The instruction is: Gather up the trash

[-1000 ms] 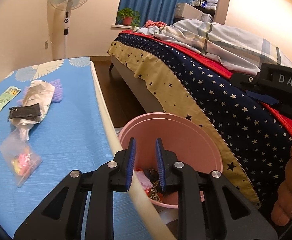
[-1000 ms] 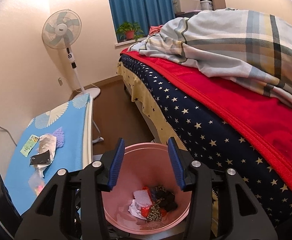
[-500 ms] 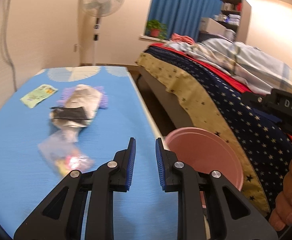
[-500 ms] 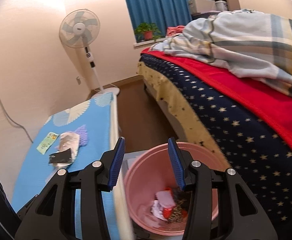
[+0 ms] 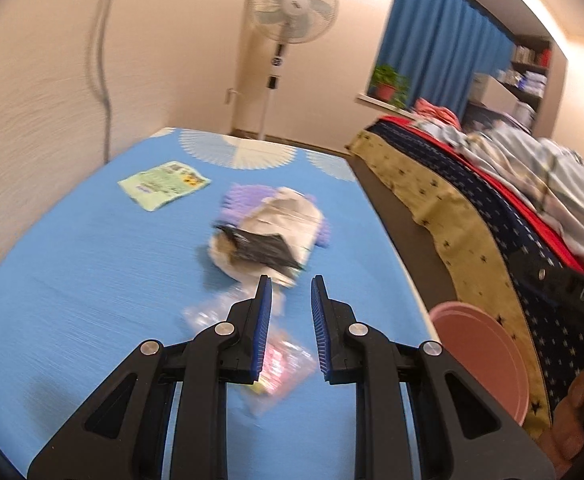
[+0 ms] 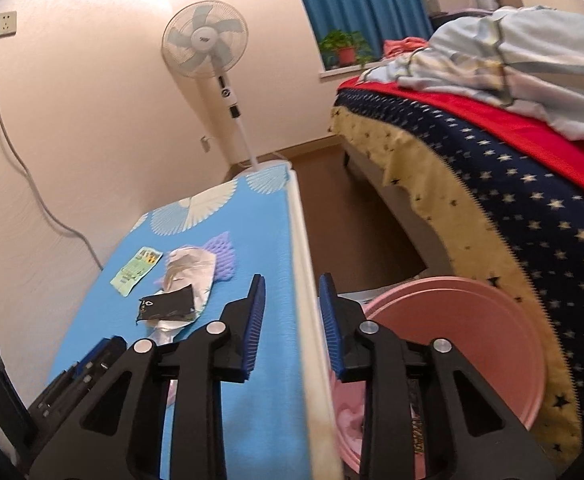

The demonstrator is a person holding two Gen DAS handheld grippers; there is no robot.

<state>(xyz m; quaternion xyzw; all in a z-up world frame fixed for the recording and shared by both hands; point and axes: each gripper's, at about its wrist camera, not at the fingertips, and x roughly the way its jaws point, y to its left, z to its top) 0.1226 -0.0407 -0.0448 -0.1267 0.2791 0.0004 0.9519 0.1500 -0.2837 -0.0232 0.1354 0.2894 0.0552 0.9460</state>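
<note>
- Since a second ago, the left gripper (image 5: 291, 312) has swung from over the pink bin (image 5: 487, 364) to the blue table (image 5: 92, 264); its jaws stand a little apart, empty.
- The clear bag (image 5: 280, 364) lies just beneath them, with the black wrapper (image 5: 260, 246) beyond.
- The right gripper (image 6: 292, 320) hangs open and empty over the table edge.
- Risk: the slippery bag could slide away, or a shallow pinch could drop it short of the bin.

The left gripper (image 5: 290, 292) is held forward with its jaws parted and empty; the right gripper (image 6: 292, 292) likewise, spread wider.
</note>
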